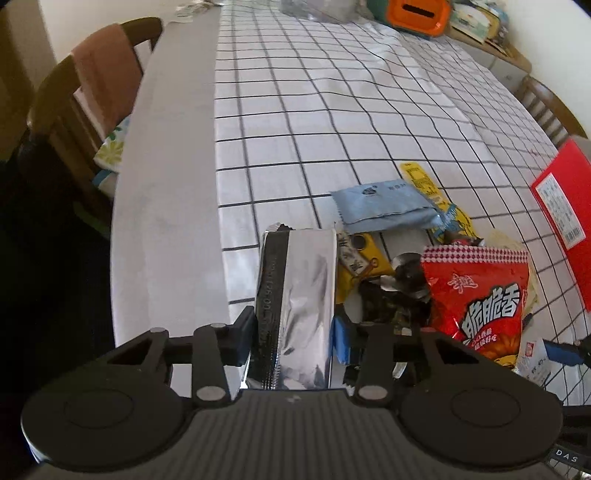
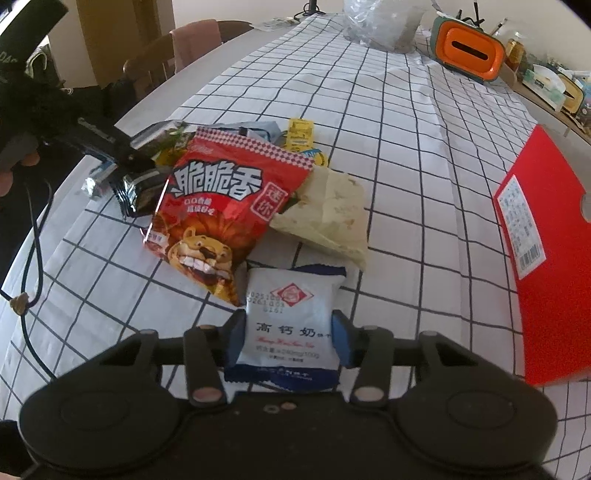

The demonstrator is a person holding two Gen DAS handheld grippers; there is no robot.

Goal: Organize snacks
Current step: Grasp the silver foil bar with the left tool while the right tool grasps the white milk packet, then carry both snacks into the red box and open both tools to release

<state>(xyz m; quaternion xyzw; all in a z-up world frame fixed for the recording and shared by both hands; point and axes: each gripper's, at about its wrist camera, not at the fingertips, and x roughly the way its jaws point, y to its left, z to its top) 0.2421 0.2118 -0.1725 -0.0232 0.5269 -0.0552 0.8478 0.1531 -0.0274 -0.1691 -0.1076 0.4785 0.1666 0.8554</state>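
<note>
A wooden chair [image 1: 92, 107] with a pinkish cloth over its back is seen at the far left, beside the bare grey edge of the table [image 1: 166, 184], the rest of which is covered by a white checked tablecloth [image 1: 332, 110]. At the near left of the snack pile, a silver foil packet [image 1: 299, 295] is gripped by the left gripper [image 1: 293, 332], its blue pads pressed against both long sides of the packet. Just right of it, a yellow packet [image 1: 360, 258] and a dark crumpled wrapper [image 1: 388, 306] are partly hidden under a pale blue sachet [image 1: 384, 206] and a red snack bag [image 2: 225, 206] printed with a cartoon lion. A cream-coloured packet [image 2: 332, 214] is tucked under the red bag's right edge. Nearer to the viewer, a white milk-biscuit packet [image 2: 291, 317] with blue ends is clamped by the right gripper [image 2: 288, 339], one pad touching each side; the packet's far end lies just beside the red bag's lower corner. At the far right, a flat red box [image 2: 546, 258] with a white label is lying well apart from the pile. At the far end of the table, an orange container [image 2: 469, 51] and a clear plastic bag [image 2: 380, 26] are seen.
</note>
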